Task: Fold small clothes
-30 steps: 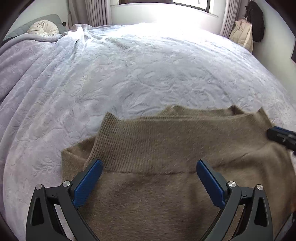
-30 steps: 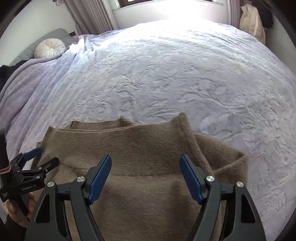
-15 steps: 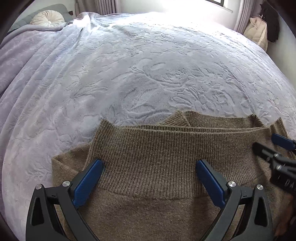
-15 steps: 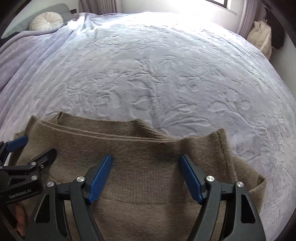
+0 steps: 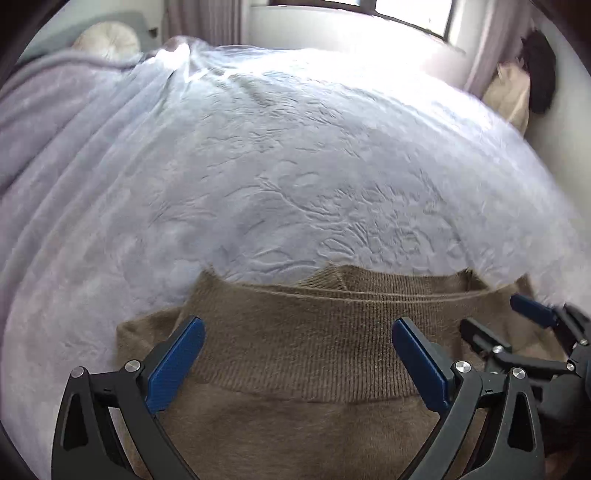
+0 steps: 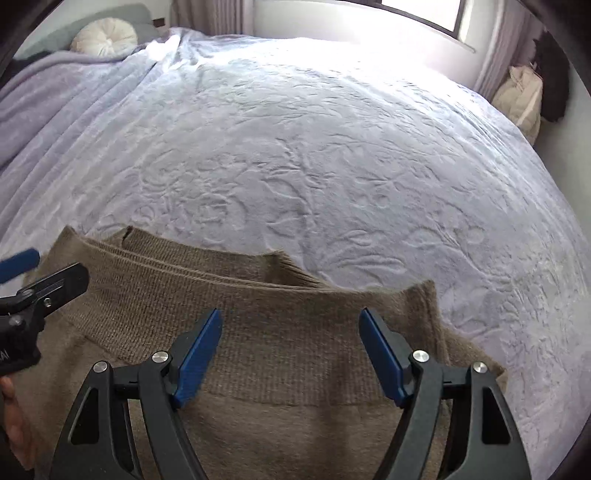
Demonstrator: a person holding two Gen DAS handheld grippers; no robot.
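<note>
- I'm looking down along both tools at a brown knitted sweater (image 5: 306,354) lying on the pale lavender bedspread (image 5: 280,177), at the near edge of the bed.
- My left gripper (image 5: 298,354) hangs over the sweater's ribbed band, jaws spread wide apart, blue pads (image 5: 176,363) clear of the knit as far as I can see, nothing pinched between them.
- My right gripper (image 6: 291,350) is the same story: jaws standing wide, hovering above the ribbed band, no fabric caught between the pads (image 6: 197,356).
- In the left wrist view the right gripper shows at the right edge, just beside my left one, over the same band.
- In the right wrist view the left gripper (image 6: 33,273) pokes in from the left edge, one blue finger and one black one parted.
- The sweater is doubled over: a second ribbed edge peeks out past the top one on the far side.
- A flap of the knit sticks out at the right side in the right wrist view.
- A round cream cushion (image 6: 104,36) sits far off at the head of the bed.
- Curtains (image 6: 212,16) and a bright window lie beyond.
</note>
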